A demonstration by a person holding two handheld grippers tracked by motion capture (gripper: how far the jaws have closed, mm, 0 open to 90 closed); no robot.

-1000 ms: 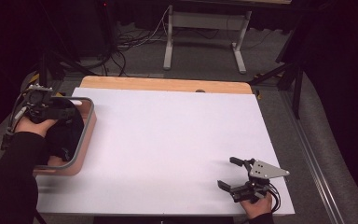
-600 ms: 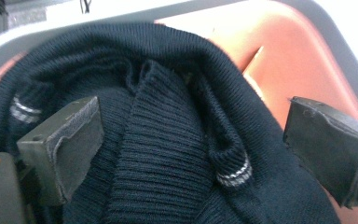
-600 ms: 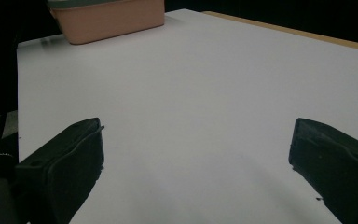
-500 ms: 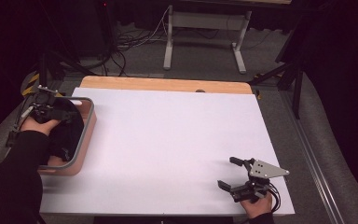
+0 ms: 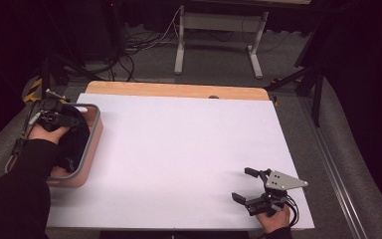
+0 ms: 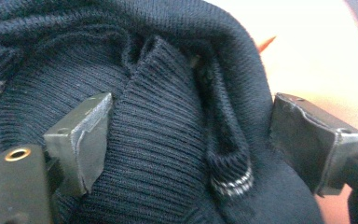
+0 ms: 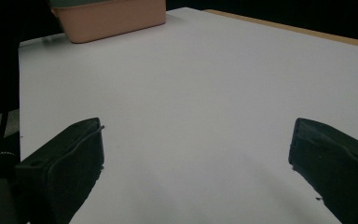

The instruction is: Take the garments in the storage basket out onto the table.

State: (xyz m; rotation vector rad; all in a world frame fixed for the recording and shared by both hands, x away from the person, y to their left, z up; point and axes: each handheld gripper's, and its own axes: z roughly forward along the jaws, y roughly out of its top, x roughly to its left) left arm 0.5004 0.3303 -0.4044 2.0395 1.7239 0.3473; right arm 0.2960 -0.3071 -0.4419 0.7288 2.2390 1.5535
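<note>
High view, left side: the left tongs (image 5: 74,121) are reaching down into a pink basin (image 5: 95,144) that is sitting at the left edge of the counter (image 5: 179,149), with the person's dark sleeve (image 5: 17,199) coming in from the near left.
Basin contents: a dark knitted garment (image 5: 72,147) is lying bunched inside the basin, filling most of it.
Left gripper view, tongs: the two jaws are standing wide on either side of a raised fold of the black ribbed knit (image 6: 168,140); they have just been closing in a little, with the fold lying between them.
Left gripper view, contact: the left jaw is sitting against the cloth, while the right jaw is lying just beside the fold's rolled edge; whether the pads are pressing yet is not clear.
Knit detail: a cuff (image 6: 230,179) with a pale speckled band is showing at the near end of the fold.
Right tongs: the right tongs (image 5: 243,184) are resting at the near right corner of the counter, well apart from the basin, with the jaws spread wide and nothing between them.
Right gripper view: the jaws are framing bare white counter (image 7: 205,93), and the pink basin (image 7: 112,16) is showing at the far left.
</note>
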